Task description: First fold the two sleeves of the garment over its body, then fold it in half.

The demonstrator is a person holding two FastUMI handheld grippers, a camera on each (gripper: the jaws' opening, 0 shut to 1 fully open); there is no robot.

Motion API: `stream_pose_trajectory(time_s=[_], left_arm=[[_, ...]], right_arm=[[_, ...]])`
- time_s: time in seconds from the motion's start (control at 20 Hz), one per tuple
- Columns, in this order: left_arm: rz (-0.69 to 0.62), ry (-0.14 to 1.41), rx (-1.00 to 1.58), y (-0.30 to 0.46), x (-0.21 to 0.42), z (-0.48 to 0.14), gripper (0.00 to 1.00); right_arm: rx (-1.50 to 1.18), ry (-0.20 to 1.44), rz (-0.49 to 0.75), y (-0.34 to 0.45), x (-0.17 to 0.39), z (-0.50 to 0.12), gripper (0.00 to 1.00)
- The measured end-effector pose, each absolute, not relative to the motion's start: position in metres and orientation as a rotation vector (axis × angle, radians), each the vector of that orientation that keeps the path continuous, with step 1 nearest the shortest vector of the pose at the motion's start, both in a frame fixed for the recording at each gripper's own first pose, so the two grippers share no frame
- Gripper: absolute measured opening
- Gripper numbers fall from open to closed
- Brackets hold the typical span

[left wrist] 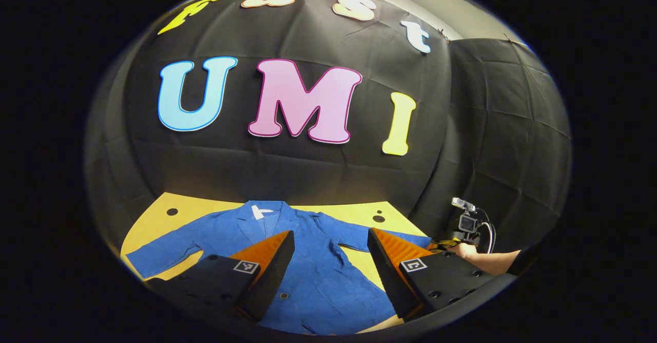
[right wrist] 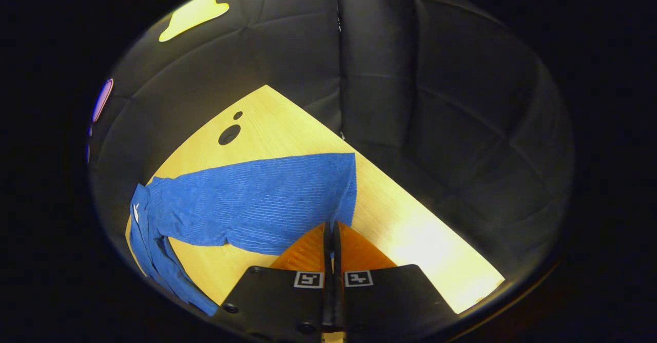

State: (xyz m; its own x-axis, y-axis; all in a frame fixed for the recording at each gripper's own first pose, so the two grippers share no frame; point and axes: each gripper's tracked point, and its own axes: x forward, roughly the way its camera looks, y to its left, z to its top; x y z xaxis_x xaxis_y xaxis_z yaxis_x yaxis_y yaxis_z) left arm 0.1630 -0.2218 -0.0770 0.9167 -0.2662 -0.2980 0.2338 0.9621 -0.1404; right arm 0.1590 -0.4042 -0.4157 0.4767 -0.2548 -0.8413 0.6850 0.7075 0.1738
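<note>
A blue jacket (left wrist: 303,261) lies spread flat, front up, on the yellow wooden table (left wrist: 154,220), collar toward twelve o'clock and both sleeves stretched out to the sides. The left gripper (left wrist: 331,261) hangs above the jacket's body with its fingers spread wide, gripping nothing. At three o'clock in the left gripper view, a hand (left wrist: 464,250) holds the other tool. The right gripper (right wrist: 332,230) has its fingers pressed together on the cuff edge of the right sleeve (right wrist: 256,204).
</note>
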Motion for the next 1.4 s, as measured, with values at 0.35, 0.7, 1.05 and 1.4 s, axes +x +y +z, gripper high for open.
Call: stream_pose_trajectory(time_s=[0.35, 0.7, 1.05, 1.4], left_arm=[[-0.200, 0.304, -0.129, -0.199, 0.150, -0.076, 0.84], [-0.065, 0.287, -0.144, -0.142, 0.121, -0.076, 0.82], [0.146, 0.320, -0.212, -0.056, 0.078, -0.100, 0.82], [0.309, 0.338, -0.287, 0.030, 0.054, -0.136, 0.82]], right_arm=[[0.490, 0.800, -0.407, -0.334, 0.220, -0.343, 0.01], [0.446, 0.756, -0.107, -0.173, 0.292, -0.290, 0.01], [0.385, 0.767, 0.179, 0.021, 0.344, -0.273, 0.00], [0.286, 0.822, 0.413, 0.224, 0.339, -0.312, 0.00]])
